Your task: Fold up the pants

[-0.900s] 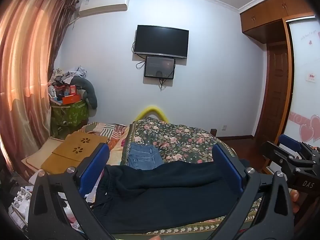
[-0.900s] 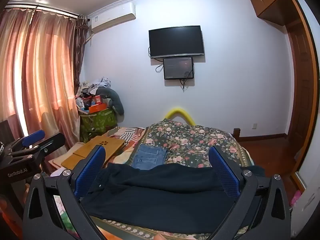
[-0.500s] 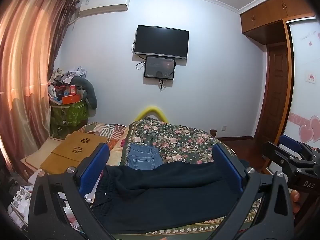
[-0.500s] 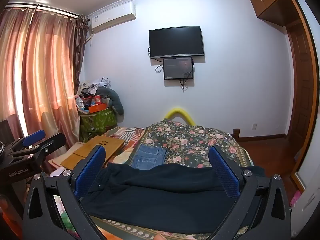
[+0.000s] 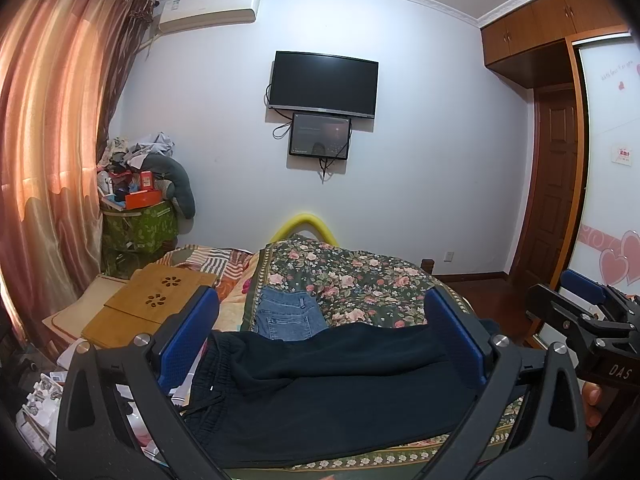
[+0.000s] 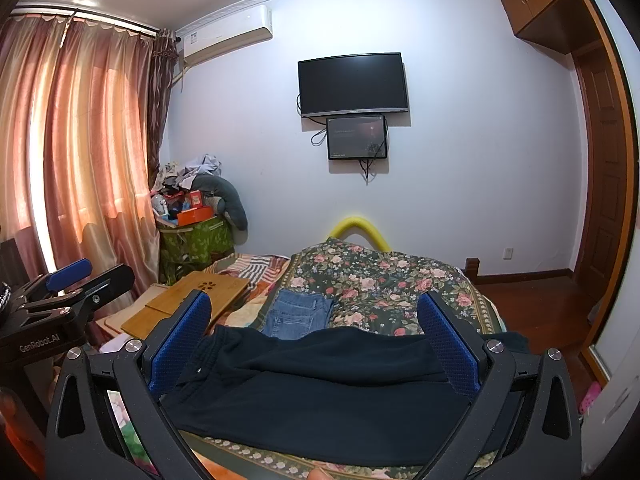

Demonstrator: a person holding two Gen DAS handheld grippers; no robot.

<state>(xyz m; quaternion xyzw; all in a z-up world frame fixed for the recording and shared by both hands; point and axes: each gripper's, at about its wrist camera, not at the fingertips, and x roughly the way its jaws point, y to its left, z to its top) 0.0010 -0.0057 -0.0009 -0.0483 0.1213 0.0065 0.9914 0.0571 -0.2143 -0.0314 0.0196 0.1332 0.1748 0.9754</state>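
Observation:
Dark navy pants lie spread crosswise on the near end of the floral bedspread, waistband with drawstring at the left. In the right wrist view the same pants fill the space below the fingers. My left gripper is open wide, held in the air short of the pants, with nothing between its blue pads. My right gripper is open just as wide and holds nothing. Each gripper shows at the edge of the other's view: the right gripper and the left gripper.
Folded blue jeans lie on the bed just beyond the pants. A wooden lap desk sits on the bed's left side. A cluttered green box stands by the curtain. A TV hangs on the far wall; a door is at right.

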